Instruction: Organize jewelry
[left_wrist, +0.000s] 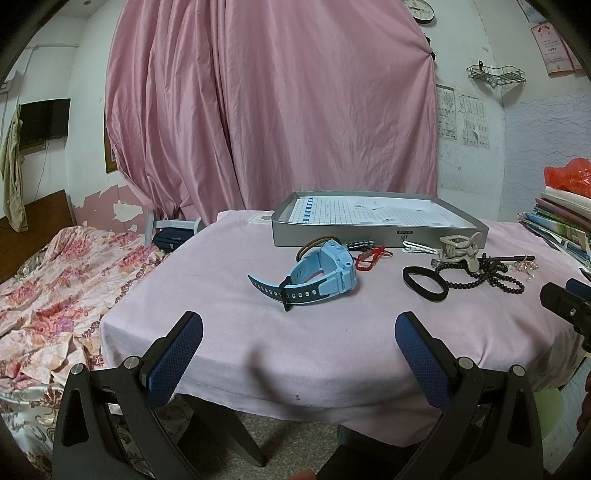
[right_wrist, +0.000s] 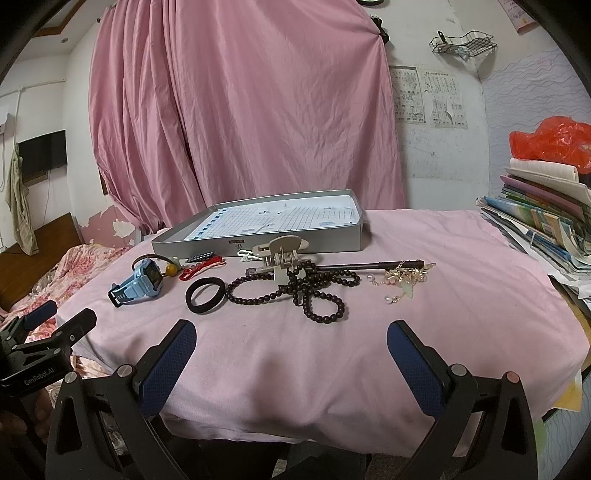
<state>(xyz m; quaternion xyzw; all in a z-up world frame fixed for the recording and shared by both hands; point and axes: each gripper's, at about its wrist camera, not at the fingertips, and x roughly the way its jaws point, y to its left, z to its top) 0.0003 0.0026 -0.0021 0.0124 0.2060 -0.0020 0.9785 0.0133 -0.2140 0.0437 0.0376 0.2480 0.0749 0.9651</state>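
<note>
Right wrist view: right gripper (right_wrist: 291, 345) spread wide, empty, short of black bead strand (right_wrist: 306, 291). Left gripper (left_wrist: 299, 343) likewise wide, nothing held, facing blue watch (left_wrist: 321, 278). All jewelry loose on pink cloth (right_wrist: 443, 295), in front of grey tray (right_wrist: 258, 240). Risks: beads tangled w/ beige hair claw (right_wrist: 282, 254), so could drag it along; gold chain (right_wrist: 402, 277) thin, prob. slips. Items behind watch half hidden; tray label unreadable.

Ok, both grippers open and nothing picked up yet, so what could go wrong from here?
1. The beige claw clip sits on the tangled dark bead strand; lifting either may drag the other.
2. The gold chain with pearls is fine and loose, so it could slip the right gripper.
3. The gray tray has a raised wall that the blue watch must clear.
</note>
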